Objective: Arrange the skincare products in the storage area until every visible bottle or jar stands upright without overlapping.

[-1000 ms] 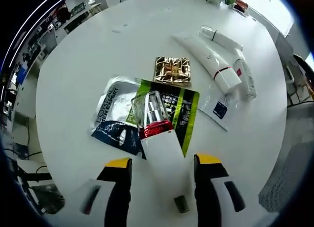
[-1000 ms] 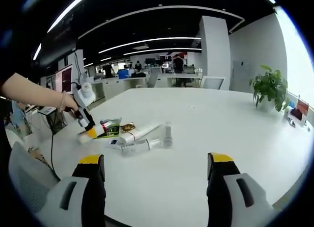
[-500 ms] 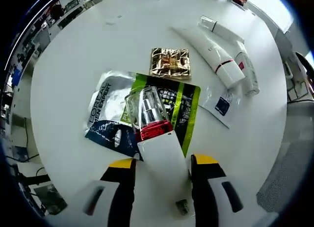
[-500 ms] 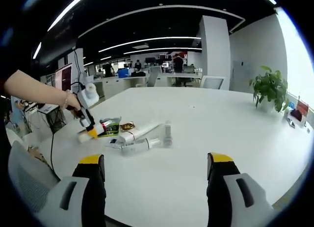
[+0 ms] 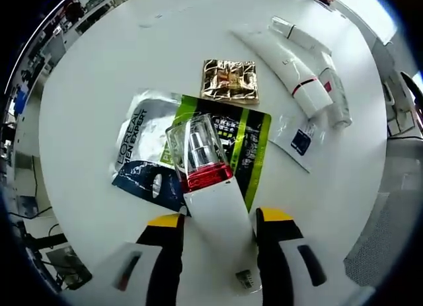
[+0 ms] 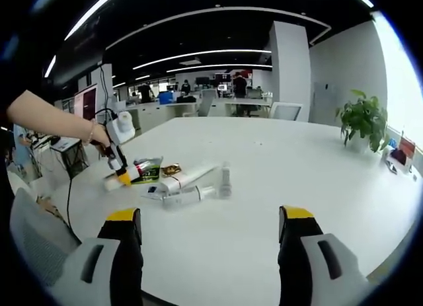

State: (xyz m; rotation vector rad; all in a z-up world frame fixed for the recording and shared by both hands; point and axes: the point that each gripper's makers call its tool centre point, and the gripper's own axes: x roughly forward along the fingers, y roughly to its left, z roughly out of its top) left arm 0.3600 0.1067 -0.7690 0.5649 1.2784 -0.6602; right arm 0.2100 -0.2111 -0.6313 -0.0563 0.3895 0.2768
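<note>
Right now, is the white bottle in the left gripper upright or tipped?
Tipped: the white bottle lies between the left gripper jaws, over the sachets.

You have: sachets, four, the gold one included; white tubes, two; bottle with clear cap, one.

office | white round table | potted plant | ceiling light strips | pillar

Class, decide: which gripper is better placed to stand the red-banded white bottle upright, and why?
Left. The left gripper already clamps the white bottle over the sachets. The right gripper is open and hovers apart from the products.
</note>
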